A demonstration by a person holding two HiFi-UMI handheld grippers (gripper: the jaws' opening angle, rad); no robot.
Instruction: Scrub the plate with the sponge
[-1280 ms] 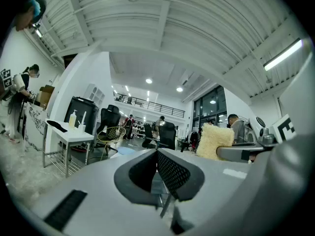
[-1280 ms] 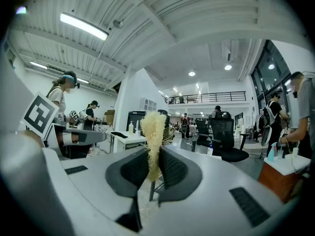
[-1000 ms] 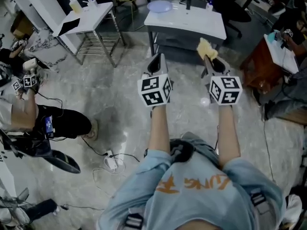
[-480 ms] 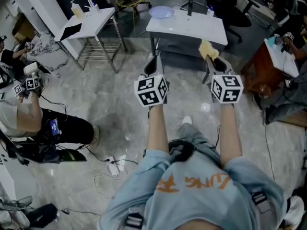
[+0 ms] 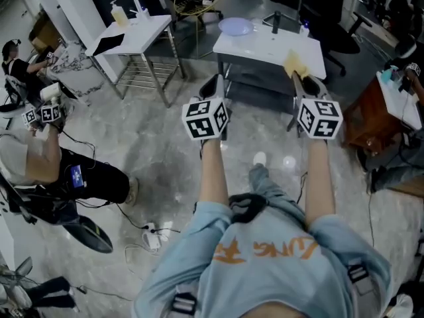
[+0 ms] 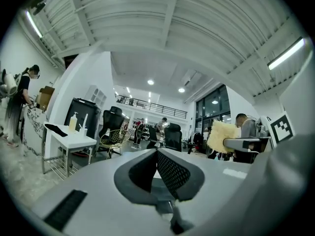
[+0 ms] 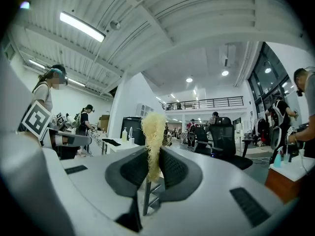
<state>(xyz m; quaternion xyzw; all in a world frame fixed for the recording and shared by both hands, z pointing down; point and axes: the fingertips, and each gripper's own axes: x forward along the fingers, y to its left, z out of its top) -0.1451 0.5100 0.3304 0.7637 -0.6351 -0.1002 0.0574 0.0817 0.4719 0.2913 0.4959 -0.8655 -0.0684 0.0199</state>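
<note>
R tool point(image 5: 299, 78) w/ sponge point(image 5: 293, 62) nearer plate point(image 5: 236, 26) now

A large open lab hall with white tables point(image 5: 265, 46), office chairs point(image 7: 222, 132), a mezzanine point(image 7: 206, 103).

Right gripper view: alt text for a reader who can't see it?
The right tool is shut on a fluffy yellow sponge that sticks up between its jaws. Behind it is a bright hall with a black office chair.
</note>
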